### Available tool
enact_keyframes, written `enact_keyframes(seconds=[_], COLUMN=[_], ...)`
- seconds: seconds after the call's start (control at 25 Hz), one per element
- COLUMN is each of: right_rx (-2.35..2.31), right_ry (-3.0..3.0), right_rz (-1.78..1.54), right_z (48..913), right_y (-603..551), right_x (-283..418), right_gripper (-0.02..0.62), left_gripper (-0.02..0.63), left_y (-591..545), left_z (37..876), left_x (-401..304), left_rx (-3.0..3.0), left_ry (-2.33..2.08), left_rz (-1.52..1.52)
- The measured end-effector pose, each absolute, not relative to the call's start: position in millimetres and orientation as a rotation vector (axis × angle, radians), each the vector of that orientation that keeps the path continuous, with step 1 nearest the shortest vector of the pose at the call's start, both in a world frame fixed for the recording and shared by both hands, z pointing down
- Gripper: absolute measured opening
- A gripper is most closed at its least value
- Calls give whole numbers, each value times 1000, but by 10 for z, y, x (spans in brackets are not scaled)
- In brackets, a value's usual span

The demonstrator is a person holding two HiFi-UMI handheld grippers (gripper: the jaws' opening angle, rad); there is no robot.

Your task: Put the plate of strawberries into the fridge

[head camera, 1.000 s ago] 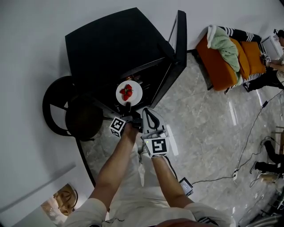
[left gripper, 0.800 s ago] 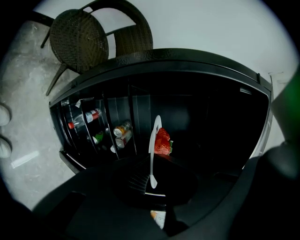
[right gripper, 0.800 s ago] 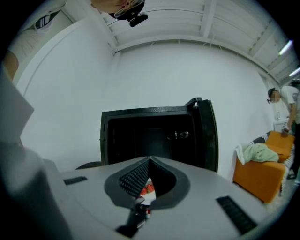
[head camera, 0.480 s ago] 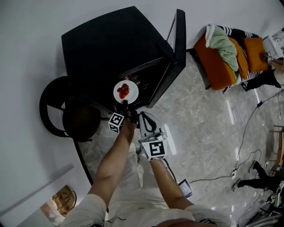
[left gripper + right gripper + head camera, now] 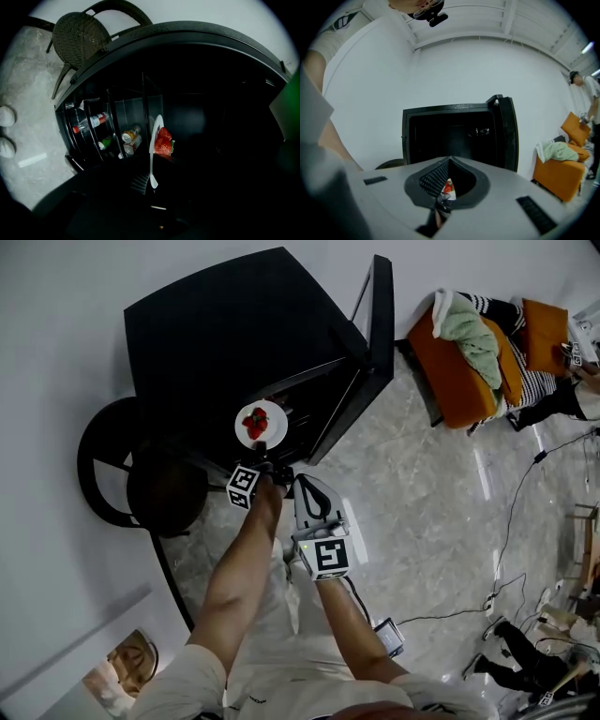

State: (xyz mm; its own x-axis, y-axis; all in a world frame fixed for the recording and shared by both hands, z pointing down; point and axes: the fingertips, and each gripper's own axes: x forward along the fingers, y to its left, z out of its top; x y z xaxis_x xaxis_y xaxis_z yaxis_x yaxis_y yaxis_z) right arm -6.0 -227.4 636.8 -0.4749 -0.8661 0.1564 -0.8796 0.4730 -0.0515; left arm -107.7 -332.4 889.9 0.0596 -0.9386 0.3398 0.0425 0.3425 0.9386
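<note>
White plate with red strawberries hangs at the open mouth of the black fridge, pinched at its near rim by the left gripper, whose jaws are nearly closed on the thin edge. In the head view the plate lies at twelve o'clock of that gripper. Whether it rests on a shelf cannot be told. The fridge door stands open at two o'clock of the plate. The right gripper sits at four o'clock of the left, jaws together and empty. A dark chair stands at nine o'clock.
</note>
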Motion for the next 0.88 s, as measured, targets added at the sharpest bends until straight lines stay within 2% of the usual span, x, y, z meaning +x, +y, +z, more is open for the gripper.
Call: enact_keyframes(seconds=[0.88], right_rx=[1551], right_ry=[-2585], right_rz=[217], right_z=[6371], right_y=[-2305], right_x=[2], right_gripper=[12], left_gripper=[9], left_y=[-3488], left_z=[8906], left_x=[-1076], left_rx=[895], left_ry=[-1293], left_rz=[-1015])
